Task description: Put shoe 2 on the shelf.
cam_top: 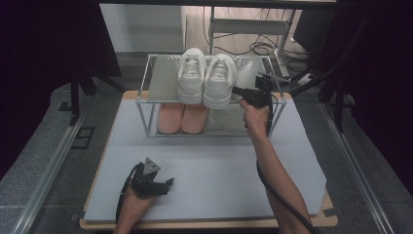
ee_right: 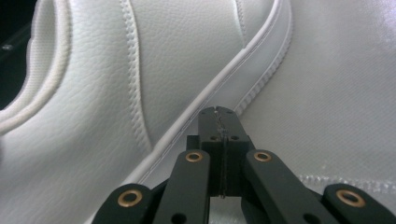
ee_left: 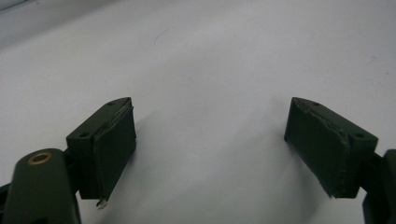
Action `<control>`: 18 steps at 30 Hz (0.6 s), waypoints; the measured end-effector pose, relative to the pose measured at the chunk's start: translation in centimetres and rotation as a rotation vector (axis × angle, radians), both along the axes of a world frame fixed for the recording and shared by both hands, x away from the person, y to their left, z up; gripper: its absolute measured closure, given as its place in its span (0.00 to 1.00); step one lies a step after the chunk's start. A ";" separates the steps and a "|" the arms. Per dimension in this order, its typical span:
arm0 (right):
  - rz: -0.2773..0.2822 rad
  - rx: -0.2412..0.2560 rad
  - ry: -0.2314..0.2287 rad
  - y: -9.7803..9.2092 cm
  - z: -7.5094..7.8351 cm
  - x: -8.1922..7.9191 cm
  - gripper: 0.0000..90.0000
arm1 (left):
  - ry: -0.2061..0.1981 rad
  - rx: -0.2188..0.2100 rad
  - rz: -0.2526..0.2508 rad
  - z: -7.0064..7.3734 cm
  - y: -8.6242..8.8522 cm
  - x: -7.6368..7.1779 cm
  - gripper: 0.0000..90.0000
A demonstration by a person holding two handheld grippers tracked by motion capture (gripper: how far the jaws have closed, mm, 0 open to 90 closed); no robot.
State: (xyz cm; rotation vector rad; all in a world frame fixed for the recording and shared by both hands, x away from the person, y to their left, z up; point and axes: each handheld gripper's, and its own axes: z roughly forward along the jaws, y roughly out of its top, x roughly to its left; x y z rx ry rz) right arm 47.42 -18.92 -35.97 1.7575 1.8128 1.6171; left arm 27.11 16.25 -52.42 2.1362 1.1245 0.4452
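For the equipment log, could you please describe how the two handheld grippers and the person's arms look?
Both the left gripper and right gripper are black, with brass-ringed pivots and flat black pads. The left carries a grey three-cornered plate. A black cable trails along the right forearm. Forearms are unsleeved.

Probably a lab: dark curtains (cam_top: 44, 44), floor cables (cam_top: 258, 48), aluminium rails (cam_top: 46, 170) around the table (cam_top: 204, 170)

**Other stuff around the table**

A pair of flat salmon-pink slippers (cam_top: 182, 118) sits side by side on the lower level of the metal-framed rack. A tangle of black cables (cam_top: 258, 48) lies on the floor behind the table.
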 end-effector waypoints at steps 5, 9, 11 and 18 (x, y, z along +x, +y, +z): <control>-0.013 -0.033 0.009 0.2 0.4 1.0 1.00 | 0.001 -0.002 0.000 0.0 0.0 0.0 0.18; -0.022 -0.043 0.013 0.2 0.5 1.8 1.00 | 0.001 -0.001 -0.001 0.0 0.0 0.0 0.18; -0.015 -0.052 0.016 0.2 0.6 2.1 1.00 | 0.000 0.001 -0.002 0.0 0.0 0.0 0.18; -0.045 -0.089 0.019 0.6 0.7 2.8 1.00 | 0.000 -0.001 -0.001 0.0 0.0 0.0 0.18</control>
